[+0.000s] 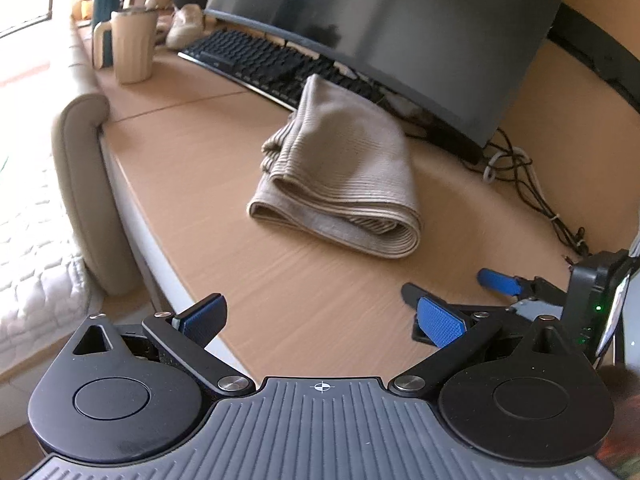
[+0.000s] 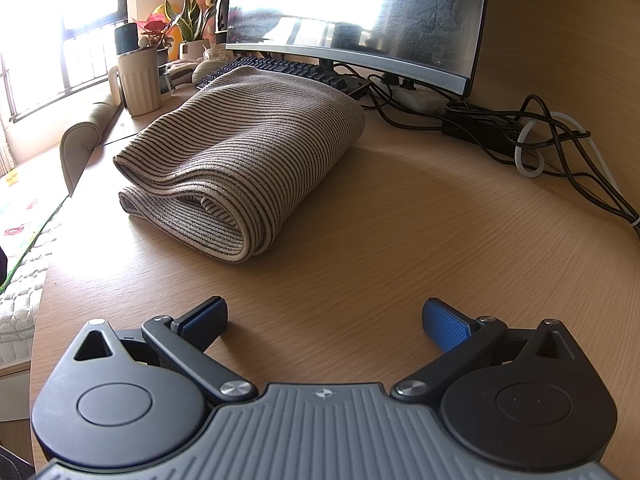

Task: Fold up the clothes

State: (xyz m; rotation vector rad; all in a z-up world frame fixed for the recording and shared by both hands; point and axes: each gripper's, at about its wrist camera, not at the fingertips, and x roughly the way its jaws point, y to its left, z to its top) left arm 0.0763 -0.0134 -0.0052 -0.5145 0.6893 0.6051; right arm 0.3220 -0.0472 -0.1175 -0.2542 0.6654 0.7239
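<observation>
Striped garment, one, folded on desk.

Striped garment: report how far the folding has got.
Done, by the look of it: the striped garment lies folded in layers on the desk. In hand: nothing; the left gripper and right gripper are open and apart from it. Left: no other unfolded clothes in view.

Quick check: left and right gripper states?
Left gripper: open, holding nothing.
Right gripper: open, holding nothing; folded striped garment lies untouched ahead.
</observation>
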